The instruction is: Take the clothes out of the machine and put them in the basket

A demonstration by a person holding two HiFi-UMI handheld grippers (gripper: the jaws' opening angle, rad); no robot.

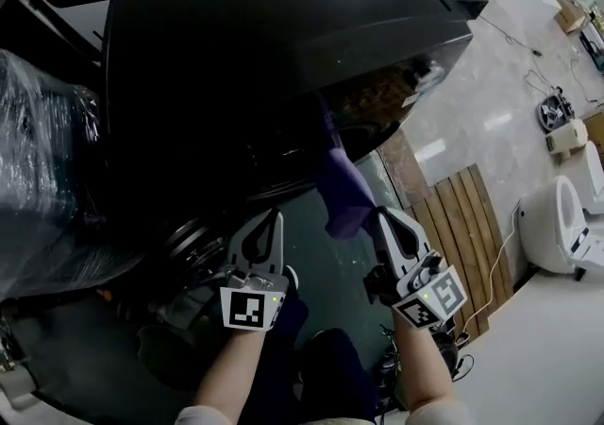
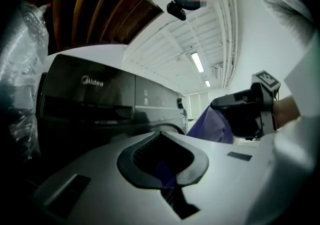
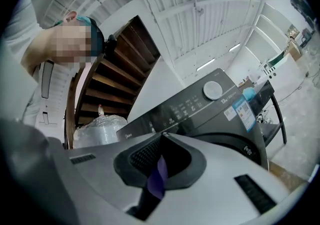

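A purple garment (image 1: pixel 344 192) hangs in front of the black washing machine (image 1: pixel 283 26), trailing up toward its dark door opening. My right gripper (image 1: pixel 382 215) is shut on the garment's edge; a purple strip (image 3: pixel 159 176) shows pinched between its jaws (image 3: pixel 162 136). My left gripper (image 1: pixel 276 215) is beside it to the left, at about the same height. Its jaws (image 2: pixel 161 136) are closed, with a dark purple fold (image 2: pixel 165 169) between them. In the left gripper view the right gripper (image 2: pixel 222 105) carries the cloth (image 2: pixel 212 125) in front of the machine (image 2: pixel 100 104). No basket is in view.
A plastic-wrapped bundle (image 1: pixel 38 159) stands left of the machine. A wooden slatted board (image 1: pixel 462 225) lies on the floor to the right, with white appliances (image 1: pixel 566 215) and a cable beyond it. The machine's control panel (image 3: pixel 200 104) faces the right gripper view.
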